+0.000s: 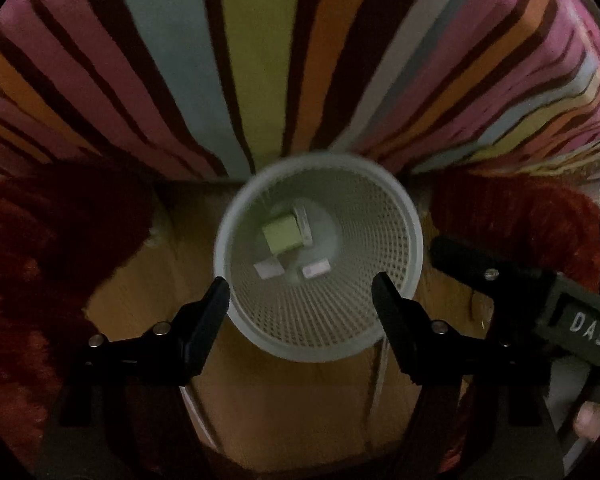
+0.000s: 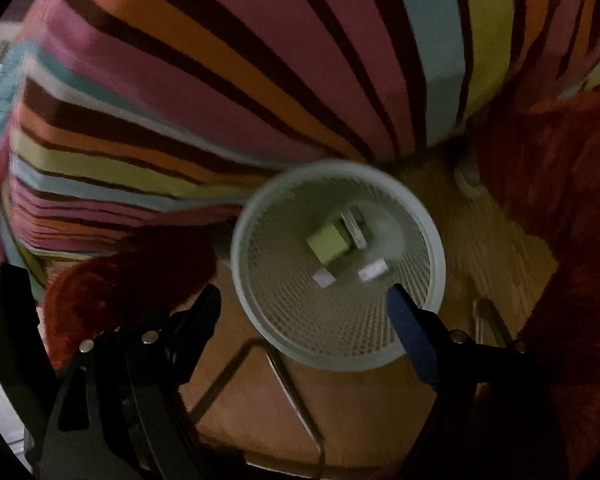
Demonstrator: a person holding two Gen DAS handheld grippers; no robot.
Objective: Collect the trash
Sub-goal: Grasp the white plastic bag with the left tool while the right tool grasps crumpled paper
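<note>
1. The left gripper [image 1: 300,292] has two black wedge-shaped fingers [image 1: 210,320], matte and blunt-tipped.
2. Round silver screws [image 1: 162,328] sit on each black linkage arm behind them.
3. The right gripper [image 2: 306,304] is also black, but the finger at 4 o'clock wears a blue pad [image 2: 412,340].
4. At 3 o'clock in the left view, an olive-grey body bears white letters "DAS" [image 1: 590,330].
</note>
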